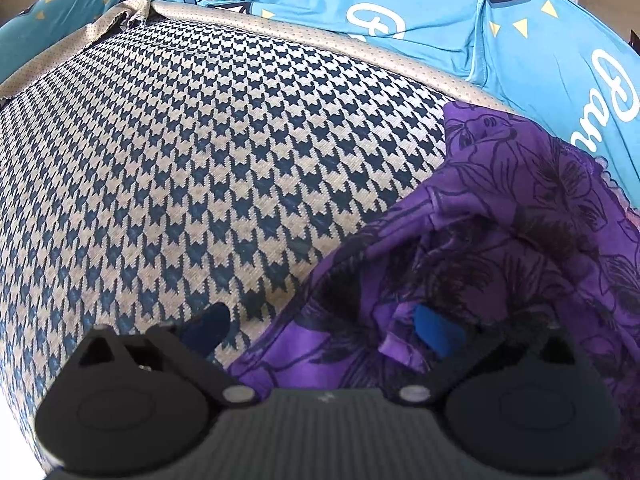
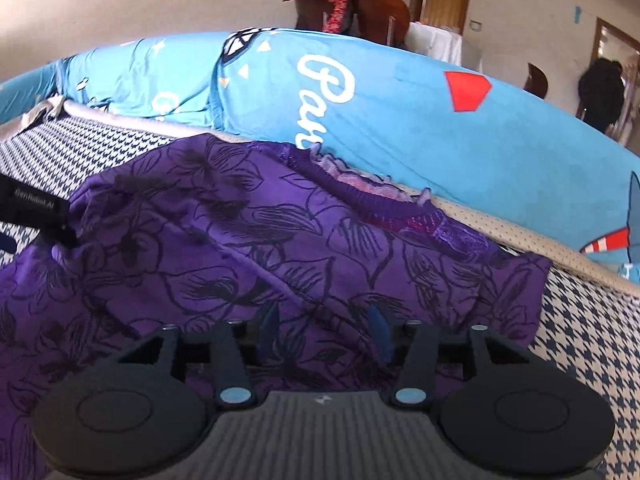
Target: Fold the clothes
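The purple garment (image 2: pixel 248 248) lies crumpled on the houndstooth cushion (image 1: pixel 192 152), its lace neckline at the far side, against the blue printed cover (image 2: pixel 400 112) behind it.

The left tongs (image 1: pixel 320 330) are wide open. The left finger stands over bare cushion, and the right finger (image 1: pixel 436 334) is sunk in a raised fold at the garment's edge. Nothing is gripped. The right tongs (image 2: pixel 324 332) are also open, less widely, with both fingers over the middle of the cloth and holding nothing.

What could go wrong, in my judgement: if the left tongs close here, they may catch only that one loose wrinkle, or slip past the edge and take nothing, because half of the opening is over the cushion. The right tongs are above several overlapping layers. A pinch there could lift a bunch of cloth instead of a single edge, and the fold would come out crooked. The soft fabric may also drag over the rough weave and bunch more.

The left wrist view shows the garment's left edge and how much bare cushion lies beyond it. The right wrist view shows what the other does not: the neckline, the garment's right border, the black body of the other tool near the left, and the room behind, with a chair (image 2: pixel 380 12) and a person (image 2: pixel 600 92) far to the right.
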{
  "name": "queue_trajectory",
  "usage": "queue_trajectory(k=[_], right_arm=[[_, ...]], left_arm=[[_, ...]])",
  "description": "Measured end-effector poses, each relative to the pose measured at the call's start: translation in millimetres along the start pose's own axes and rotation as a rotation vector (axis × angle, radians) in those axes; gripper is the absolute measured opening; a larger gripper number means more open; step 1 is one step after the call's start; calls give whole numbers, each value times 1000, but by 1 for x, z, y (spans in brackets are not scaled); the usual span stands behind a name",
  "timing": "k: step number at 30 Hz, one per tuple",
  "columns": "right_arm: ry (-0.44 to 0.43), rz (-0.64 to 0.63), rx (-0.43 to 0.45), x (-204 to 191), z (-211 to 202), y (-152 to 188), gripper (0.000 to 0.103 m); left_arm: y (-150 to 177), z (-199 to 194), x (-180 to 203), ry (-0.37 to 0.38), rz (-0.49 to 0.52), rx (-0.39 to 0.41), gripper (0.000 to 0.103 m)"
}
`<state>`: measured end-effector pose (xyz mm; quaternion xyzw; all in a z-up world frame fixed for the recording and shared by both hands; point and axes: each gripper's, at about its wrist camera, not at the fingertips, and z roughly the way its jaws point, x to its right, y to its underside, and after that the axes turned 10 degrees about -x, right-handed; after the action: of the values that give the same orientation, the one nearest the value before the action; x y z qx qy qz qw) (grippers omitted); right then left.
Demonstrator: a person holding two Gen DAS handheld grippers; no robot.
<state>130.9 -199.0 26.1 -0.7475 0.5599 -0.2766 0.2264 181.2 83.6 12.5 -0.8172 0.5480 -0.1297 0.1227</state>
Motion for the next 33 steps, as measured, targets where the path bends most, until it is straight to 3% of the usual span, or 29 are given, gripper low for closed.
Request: queue_trajectory(k=[9, 13, 15, 17, 20, 24, 33], right_arm=[[61, -82, 23, -27, 25, -5, 50], [74, -52, 47, -28, 30, -8, 49], [75, -32, 56, -28, 29, -9, 42], [75, -13, 64, -28, 28, -11, 28], [77, 5, 88, -27, 21, -12, 22], [77, 43, 123, -23, 9, -16, 18], [66, 84, 214, -18, -23, -24, 12]], left_arm=[[-7, 3, 2, 40, 1, 10, 103], [-9, 2, 6, 65, 10, 30, 103], [-11, 4, 8, 76, 14, 39, 103], [-13, 6, 12, 91, 14, 43, 103], [-16, 10, 15, 103, -5, 57, 103], [-20, 12, 20, 118, -23, 95, 103], [-16, 18, 33, 77, -12, 165, 103]])
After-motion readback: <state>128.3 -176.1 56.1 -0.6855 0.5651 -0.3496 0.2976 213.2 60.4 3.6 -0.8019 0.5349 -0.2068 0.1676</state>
